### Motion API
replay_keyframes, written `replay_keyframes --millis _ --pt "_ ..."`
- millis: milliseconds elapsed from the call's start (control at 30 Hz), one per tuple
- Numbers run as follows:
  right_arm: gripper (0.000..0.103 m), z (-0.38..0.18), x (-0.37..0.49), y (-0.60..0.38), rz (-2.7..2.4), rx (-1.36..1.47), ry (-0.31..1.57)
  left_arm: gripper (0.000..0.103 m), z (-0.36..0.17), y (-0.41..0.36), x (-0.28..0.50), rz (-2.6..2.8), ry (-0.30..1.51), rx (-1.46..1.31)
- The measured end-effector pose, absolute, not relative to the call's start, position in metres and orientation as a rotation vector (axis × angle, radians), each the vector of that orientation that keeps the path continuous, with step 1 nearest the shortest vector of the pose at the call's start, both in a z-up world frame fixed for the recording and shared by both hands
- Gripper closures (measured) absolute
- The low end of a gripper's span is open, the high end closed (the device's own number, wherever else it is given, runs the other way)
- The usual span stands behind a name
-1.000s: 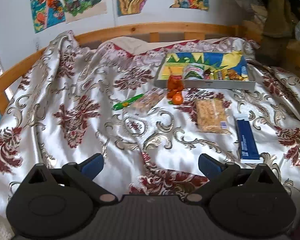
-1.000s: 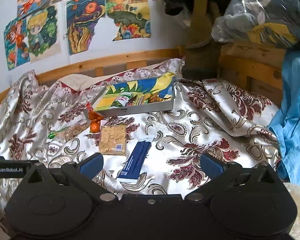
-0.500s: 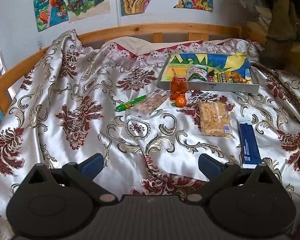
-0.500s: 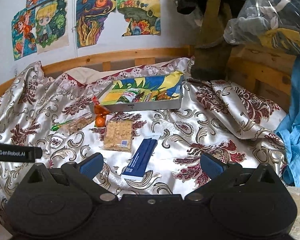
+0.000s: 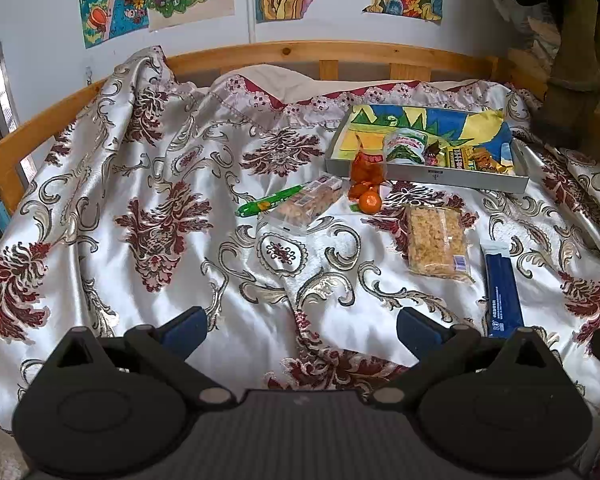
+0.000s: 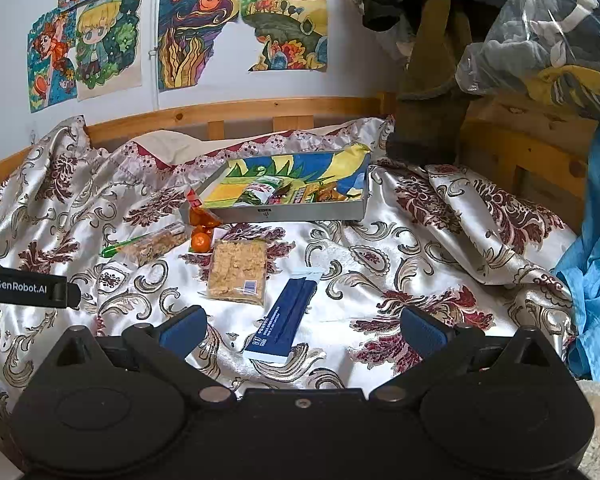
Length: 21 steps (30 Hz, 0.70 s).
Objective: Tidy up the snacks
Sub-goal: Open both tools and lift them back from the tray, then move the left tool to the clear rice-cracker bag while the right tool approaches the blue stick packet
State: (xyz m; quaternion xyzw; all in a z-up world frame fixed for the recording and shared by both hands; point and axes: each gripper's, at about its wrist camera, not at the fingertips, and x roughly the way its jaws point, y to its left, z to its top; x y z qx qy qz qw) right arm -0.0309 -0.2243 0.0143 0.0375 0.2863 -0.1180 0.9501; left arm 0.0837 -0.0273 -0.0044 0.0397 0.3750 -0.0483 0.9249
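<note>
While both grippers, left (image 5: 300, 330) and right (image 6: 302, 330), hang wide open and empty over bare bedspread (image 5: 140, 240), the snacks lie at one o'clock before the tray (image 5: 424, 174), now nearer than before; blue packet (image 6: 286, 314) closest.

The left claw (image 5: 302, 326) hangs with its two blue-padded fingers (image 5: 186, 326) spread wide apart, nothing between them. The right claw (image 6: 304, 326) is held the same way, fingers (image 6: 422, 326) parted wide and empty. Both point forward and slightly downward, side by side at about the same height. The left claw's black body (image 6: 24, 287) juts into the right claw's view at its left edge.
</note>
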Motion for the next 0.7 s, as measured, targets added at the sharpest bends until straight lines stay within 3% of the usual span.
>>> replay_keyframes --millis 700 --pt "0.001 0.015 0.016 -0.254 -0.287 0.196 0.590 0.000 0.001 -0.046 0.151 -0.197 0.768 0.017"
